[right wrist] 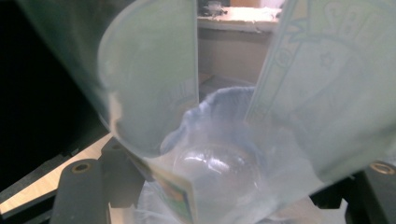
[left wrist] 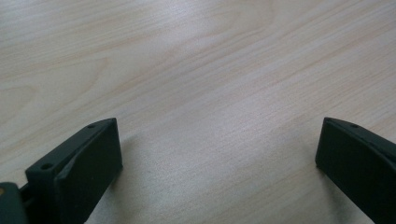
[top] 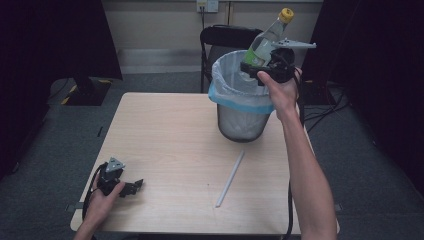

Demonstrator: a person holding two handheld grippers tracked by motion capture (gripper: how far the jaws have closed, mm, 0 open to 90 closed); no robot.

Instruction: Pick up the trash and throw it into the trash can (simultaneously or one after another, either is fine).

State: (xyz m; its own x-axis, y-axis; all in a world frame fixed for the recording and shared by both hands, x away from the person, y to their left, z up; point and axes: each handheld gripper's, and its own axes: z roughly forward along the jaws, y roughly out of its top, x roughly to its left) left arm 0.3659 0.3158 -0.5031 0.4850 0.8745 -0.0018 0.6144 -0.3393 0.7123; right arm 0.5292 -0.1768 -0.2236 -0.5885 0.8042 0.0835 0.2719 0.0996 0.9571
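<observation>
Clear bottle [top: 262, 42], yellow cap, green label; bin [top: 240, 107] liner blue-white; straw [top: 230, 178] white

Little can be read here. In the right gripper view, the pale green printed label [right wrist: 327, 88] wrapped round the clear plastic bottle [right wrist: 215, 163] carries large outlined letters near its top edge and a drawn figure with a small star below them, but they are blurred and seen through the plastic, so no word or brand can be made out. In the high view, the same label [top: 256, 50] is too small to read.
</observation>
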